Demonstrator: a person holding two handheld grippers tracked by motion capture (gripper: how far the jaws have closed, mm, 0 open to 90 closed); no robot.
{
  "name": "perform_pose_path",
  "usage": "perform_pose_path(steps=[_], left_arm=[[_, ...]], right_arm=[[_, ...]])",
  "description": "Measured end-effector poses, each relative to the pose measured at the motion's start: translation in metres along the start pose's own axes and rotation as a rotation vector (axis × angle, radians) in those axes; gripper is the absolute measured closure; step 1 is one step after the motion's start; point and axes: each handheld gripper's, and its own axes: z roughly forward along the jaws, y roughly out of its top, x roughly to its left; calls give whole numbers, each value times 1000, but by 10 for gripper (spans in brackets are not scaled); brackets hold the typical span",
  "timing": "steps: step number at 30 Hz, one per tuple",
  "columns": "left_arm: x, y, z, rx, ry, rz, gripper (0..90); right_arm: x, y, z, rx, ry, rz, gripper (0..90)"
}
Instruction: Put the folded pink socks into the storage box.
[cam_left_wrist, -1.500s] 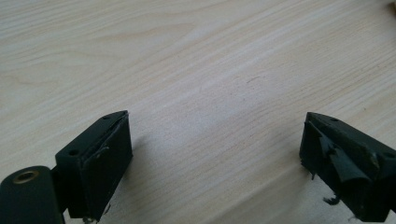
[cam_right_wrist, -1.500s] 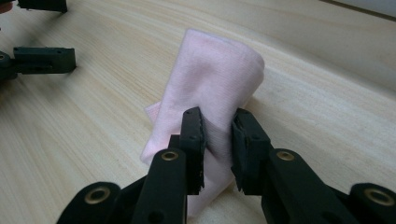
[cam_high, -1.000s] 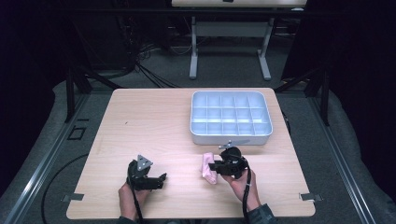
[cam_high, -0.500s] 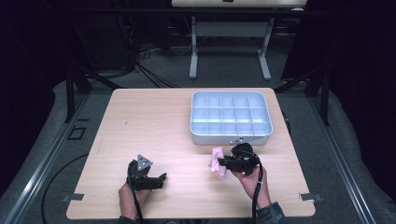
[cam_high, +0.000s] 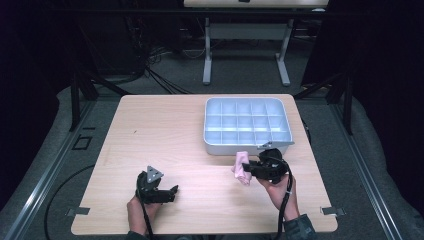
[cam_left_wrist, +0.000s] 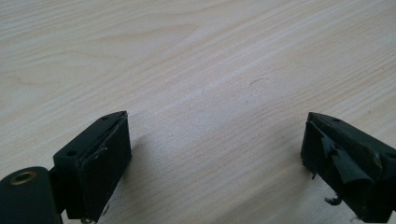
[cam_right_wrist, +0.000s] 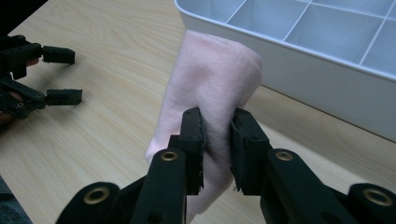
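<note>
Cloth (cam_right_wrist: 212, 93), a pink folded roll, was pinched near its lower end between the jaws of the right gripper (cam_right_wrist: 217, 144), which were clamped on it with only a thin fold between the pads. Its long axis ran up and away from the jaws, the free end leaning toward the near wall of the tray (cam_right_wrist: 327, 79). In the high view the cloth (cam_high: 242, 168) hung just short of the tray's (cam_high: 248, 149) front edge, off its near left corner, and looked lifted clear of the table (cam_high: 165, 130), though how far clear I could not tell.

So the tray lay ahead and slightly to the right of the held cloth; the front row of compartments was the nearest room, and the wall had to be cleared first, I judged. The right gripper (cam_high: 252, 169) was far the nearer hand for that.

The left gripper (cam_high: 167, 192) rested low over bare wood well apart to the left, its jaws wide apart and empty in the left gripper view (cam_left_wrist: 215, 154), out of the path.
</note>
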Motion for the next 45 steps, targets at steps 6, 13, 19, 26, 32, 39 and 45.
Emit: perform_pose_path(steps=[6, 13, 19, 26, 32, 39, 45], left_arm=[[0, 0, 0, 1, 1, 0, 84], [0, 0, 0, 2, 2, 0, 85], [0, 0, 0, 2, 0, -1, 85], [0, 0, 0, 2, 2, -2, 86], [0, 0, 0, 2, 2, -2, 86], [0, 0, 0, 2, 2, -2, 86], [0, 0, 0, 2, 2, -2, 86]], right_arm=[[-7, 3, -9, -18, -24, 5, 760], [-22, 12, -25, -45, -70, 14, 760], [-31, 17, -34, -62, -90, 20, 760], [-46, 23, -44, -86, -112, 36, 760], [-56, 29, -49, -101, -138, 46, 760], [-68, 37, -54, -105, -164, 60, 760], [-77, 44, -58, -112, -187, 66, 760]])
